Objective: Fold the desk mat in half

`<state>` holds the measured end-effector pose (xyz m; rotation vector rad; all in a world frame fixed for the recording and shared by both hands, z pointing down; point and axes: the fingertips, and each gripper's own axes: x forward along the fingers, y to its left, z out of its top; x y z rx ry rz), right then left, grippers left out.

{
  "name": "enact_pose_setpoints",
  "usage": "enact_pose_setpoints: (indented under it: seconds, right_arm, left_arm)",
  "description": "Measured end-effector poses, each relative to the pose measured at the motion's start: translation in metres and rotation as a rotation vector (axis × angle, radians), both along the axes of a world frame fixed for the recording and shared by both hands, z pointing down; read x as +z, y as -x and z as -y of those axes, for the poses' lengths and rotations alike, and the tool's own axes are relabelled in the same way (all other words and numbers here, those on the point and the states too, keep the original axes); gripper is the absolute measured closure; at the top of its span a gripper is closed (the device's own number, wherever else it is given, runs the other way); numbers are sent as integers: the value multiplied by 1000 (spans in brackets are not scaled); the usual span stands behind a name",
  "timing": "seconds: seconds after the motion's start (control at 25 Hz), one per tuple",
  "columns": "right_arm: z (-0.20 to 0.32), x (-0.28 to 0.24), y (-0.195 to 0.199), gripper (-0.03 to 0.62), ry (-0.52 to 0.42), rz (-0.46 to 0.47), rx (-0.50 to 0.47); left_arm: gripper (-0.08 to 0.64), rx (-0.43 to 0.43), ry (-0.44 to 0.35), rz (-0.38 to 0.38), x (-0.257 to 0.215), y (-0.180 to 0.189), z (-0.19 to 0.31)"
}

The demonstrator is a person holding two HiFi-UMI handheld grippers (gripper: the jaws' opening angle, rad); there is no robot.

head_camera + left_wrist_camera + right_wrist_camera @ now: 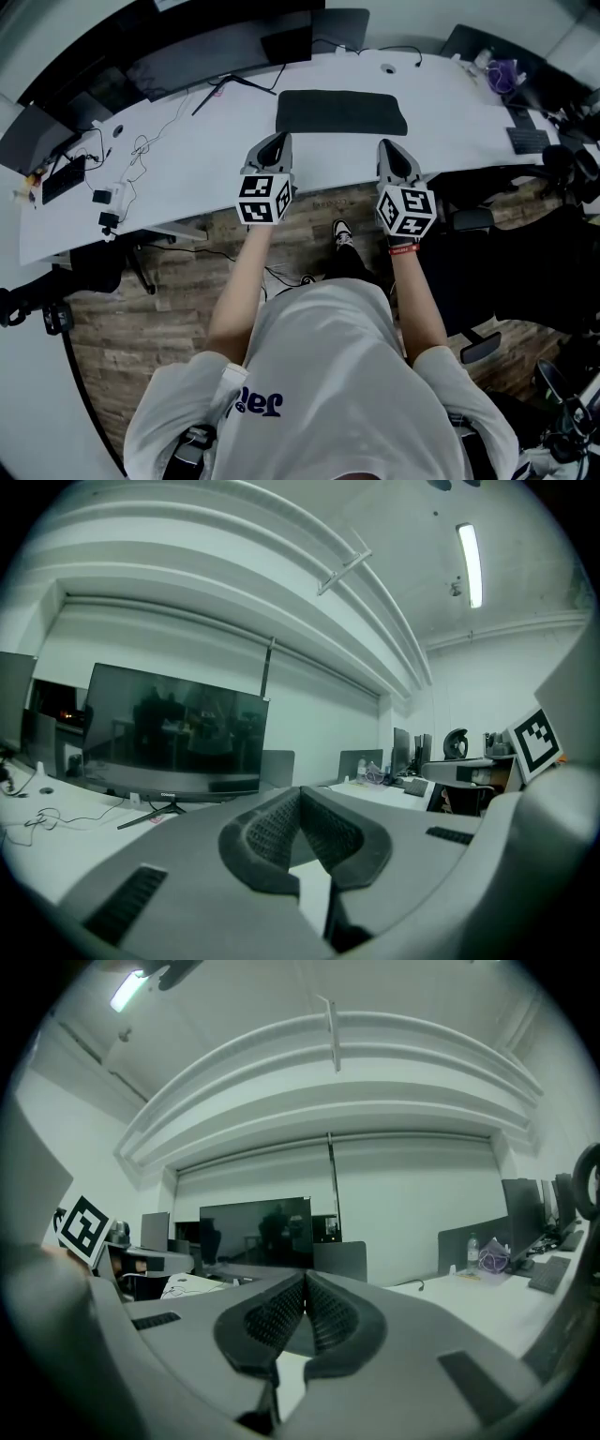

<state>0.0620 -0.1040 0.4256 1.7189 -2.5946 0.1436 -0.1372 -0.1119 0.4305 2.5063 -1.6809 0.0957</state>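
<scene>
Black desk mat (341, 112) on a white worktop (216, 159); grey tongs with black-and-white square-marker cubes (263, 198); brown wood-plank floor (131, 319).

The only lettering in view is a dark blue print (254, 403) on the person's white shirt (347, 366): a few rounded letters seen upside down from above, which do not read as a sure word. The cube (263, 199) on the left gripper (278, 141) and the one on the right gripper (392, 145) bear black-and-white square markers, block patterns with no letters or numbers. A small pale label (165, 794) sits on the lower edge of the monitor (173, 733), too small to read.
</scene>
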Motion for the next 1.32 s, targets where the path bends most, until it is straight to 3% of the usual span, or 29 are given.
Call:
enact_pose_setpoints:
  seconds: [0.84, 0.96, 1.04, 1.16, 1.32]
  right_arm:
    - [-14, 11, -9, 592, 28, -7, -10]
    - [-14, 16, -10, 591, 45, -22, -29]
    - [-13, 23, -9, 592, 72, -30, -45]
    - [-15, 35, -1, 592, 112, -37, -87]
    - [-27, 60, 15, 591, 174, -143, -263]
  left_arm:
    - [540, 14, -27, 33, 0, -4, -10]
    - [540, 13, -14, 6, 6, -4, -8]
    - [540, 15, 36, -60, 20, -4, -7]
    - [540, 43, 194, -205, 68, -2, -14]
    - [540, 102, 399, -283, 144, -6, -40]
